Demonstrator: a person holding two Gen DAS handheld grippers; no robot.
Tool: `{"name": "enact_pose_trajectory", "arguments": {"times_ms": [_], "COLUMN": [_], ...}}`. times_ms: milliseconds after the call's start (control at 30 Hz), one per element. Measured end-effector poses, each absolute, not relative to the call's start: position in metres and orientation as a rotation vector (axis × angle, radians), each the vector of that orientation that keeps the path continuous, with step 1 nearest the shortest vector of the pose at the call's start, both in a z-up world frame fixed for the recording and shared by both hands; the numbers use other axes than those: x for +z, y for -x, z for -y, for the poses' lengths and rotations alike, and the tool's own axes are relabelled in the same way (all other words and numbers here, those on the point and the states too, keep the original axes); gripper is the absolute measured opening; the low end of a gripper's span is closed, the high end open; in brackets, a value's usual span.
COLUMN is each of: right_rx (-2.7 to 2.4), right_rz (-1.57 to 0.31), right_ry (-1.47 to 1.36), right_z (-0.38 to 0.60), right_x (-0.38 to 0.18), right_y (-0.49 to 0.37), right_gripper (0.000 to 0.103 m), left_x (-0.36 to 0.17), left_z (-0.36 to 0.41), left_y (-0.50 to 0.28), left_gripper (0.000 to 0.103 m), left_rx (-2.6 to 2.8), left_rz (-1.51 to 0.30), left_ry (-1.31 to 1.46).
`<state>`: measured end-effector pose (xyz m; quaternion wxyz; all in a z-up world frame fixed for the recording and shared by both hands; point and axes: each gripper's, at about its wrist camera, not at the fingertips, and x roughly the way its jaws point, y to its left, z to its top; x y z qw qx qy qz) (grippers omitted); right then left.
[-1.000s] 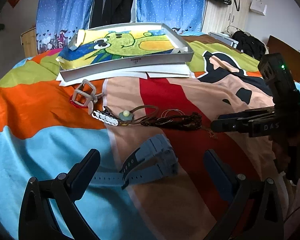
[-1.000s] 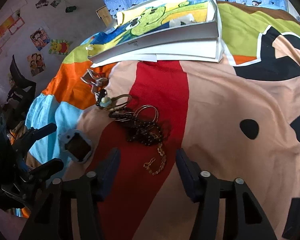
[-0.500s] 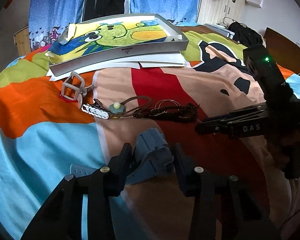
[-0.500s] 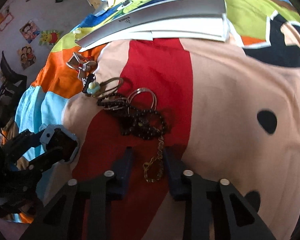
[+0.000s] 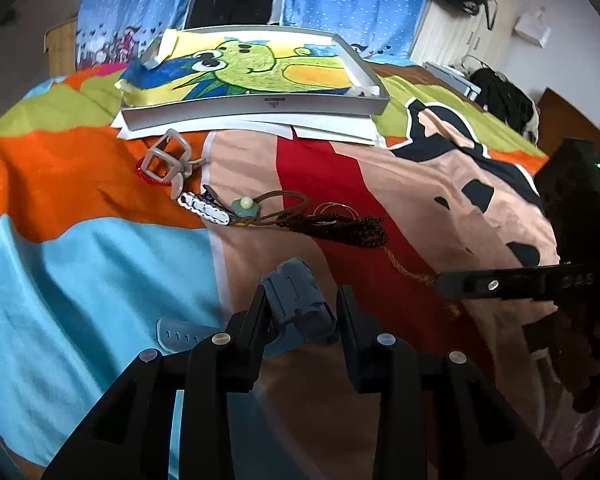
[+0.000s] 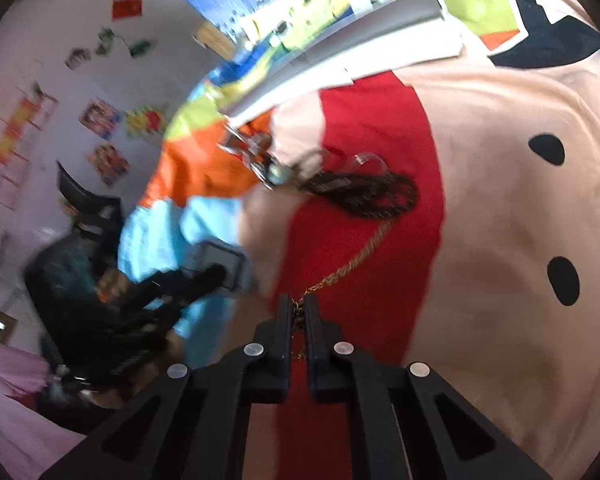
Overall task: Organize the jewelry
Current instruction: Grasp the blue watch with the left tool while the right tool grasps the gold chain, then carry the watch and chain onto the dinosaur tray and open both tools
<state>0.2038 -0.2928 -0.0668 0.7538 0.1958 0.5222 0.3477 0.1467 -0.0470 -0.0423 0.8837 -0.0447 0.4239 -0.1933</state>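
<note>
While the left gripper (image 5: 302,312) clamps the blue watch (image 5: 300,304) on the bed (image 5: 80,260), the right gripper (image 6: 298,312) pinches one end of the gold chain (image 6: 352,264), which stretches toward the dark bead necklace (image 6: 372,196), below the tray (image 5: 260,104).

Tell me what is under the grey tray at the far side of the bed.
White paper sheets stick out from under the tray, lying on the bedspread. How many there are, and anything further beneath, is covered.
</note>
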Motion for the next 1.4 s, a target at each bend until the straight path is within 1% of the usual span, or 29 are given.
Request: {"name": "enact_pose_trajectory", "arguments": {"times_ms": [300,533,700,933,1033,1167,1400], "right_rx": [0.851,0.879,0.885,0.843,0.805,0.741,0.63], "right_rz": [-1.031,-0.959,-0.915,-0.828,-0.815,-0.834,-0.894], "right_ry": [-0.511,-0.452,-0.42,-0.335,-0.301,-0.265,-0.147], "right_z": [0.272,0.251,0.24,0.223,0.216,0.207,0.193], "right_x": [-0.023,0.008,0.03,0.06,0.06,0.046,0.008], "right_y": [-0.227,-0.26,-0.296,-0.359,-0.392,-0.427,-0.456], "right_gripper": [0.006,0.006,0.006,0.006,0.006,0.006,0.006], "left_x": [-0.012,0.015,0.038,0.065,0.062,0.049,0.02], "left_z": [0.032,0.02,0.013,0.0,-0.004,-0.009,-0.017], "left_y": [-0.166,-0.196,-0.227,-0.293,-0.324,-0.361,-0.408], "left_gripper": [0.029,0.029,0.029,0.029,0.029,0.029,0.029], "left_rx": [-0.38,-0.353,-0.342,-0.307,-0.283,-0.263,-0.246], "left_rz": [-0.866,-0.825,-0.786,-0.724,-0.708,-0.718,-0.809], "left_ry": [0.136,0.124,0.111,0.075,0.044,0.051,0.139]}}
